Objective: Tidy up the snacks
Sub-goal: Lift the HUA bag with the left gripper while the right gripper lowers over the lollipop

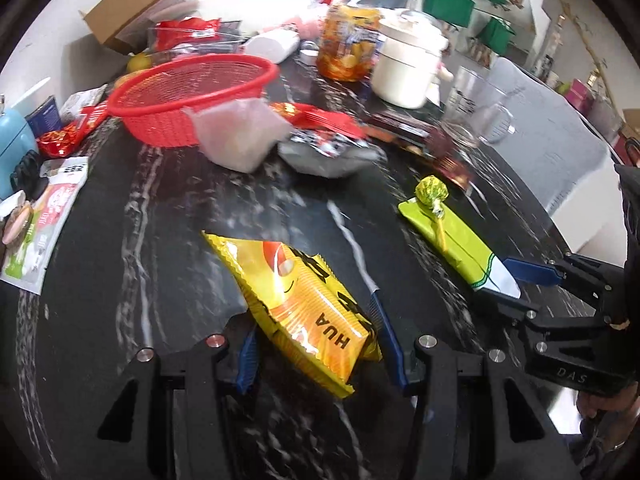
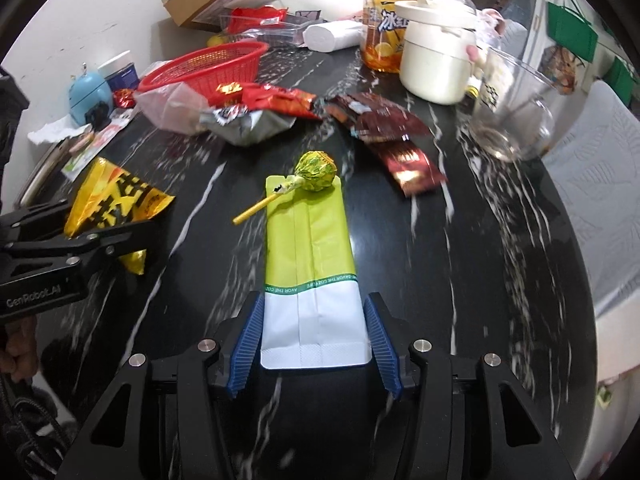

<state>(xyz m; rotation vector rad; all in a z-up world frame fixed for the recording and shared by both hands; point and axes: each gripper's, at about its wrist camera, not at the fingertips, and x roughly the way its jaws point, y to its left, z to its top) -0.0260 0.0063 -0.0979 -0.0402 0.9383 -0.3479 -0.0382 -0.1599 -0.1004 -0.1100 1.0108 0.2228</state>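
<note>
From the left wrist view, the left gripper (image 1: 316, 344) has its blue-padded jaws closed on a yellow snack bag (image 1: 300, 308), whose black letters read "HUA". The bag slants over the black, white-veined counter (image 1: 160, 240). To the right, the right gripper (image 1: 516, 284), with "DAS" legible on its black body, clamps the white end of a lime-green packet (image 1: 448, 240); a lollipop (image 1: 431, 194) in green-yellow wrap lies on top of that packet. Farther back sit a red basket (image 1: 192, 92), a silver foil bag (image 1: 328, 152), a white pot (image 1: 408, 64) and a bottle (image 1: 350, 40) of orange drink.

From the right wrist view, the right gripper (image 2: 314, 336) presses both pads against the white bottom end of the lime-green packet (image 2: 308, 240), which stretches away along the counter (image 2: 480, 240). A green band on the packet carries small print, partly readable as "SAVOR THE". The lollipop (image 2: 316, 171) rests on the packet's far end, its yellow stick pointing off to the left. At the left edge, the left gripper (image 2: 100, 236), marked "GenRobot.AI", holds the yellow snack bag (image 2: 116, 200). Dark red sachets (image 2: 396, 136) lie beyond, near a clear measuring jug (image 2: 516, 120).
</note>
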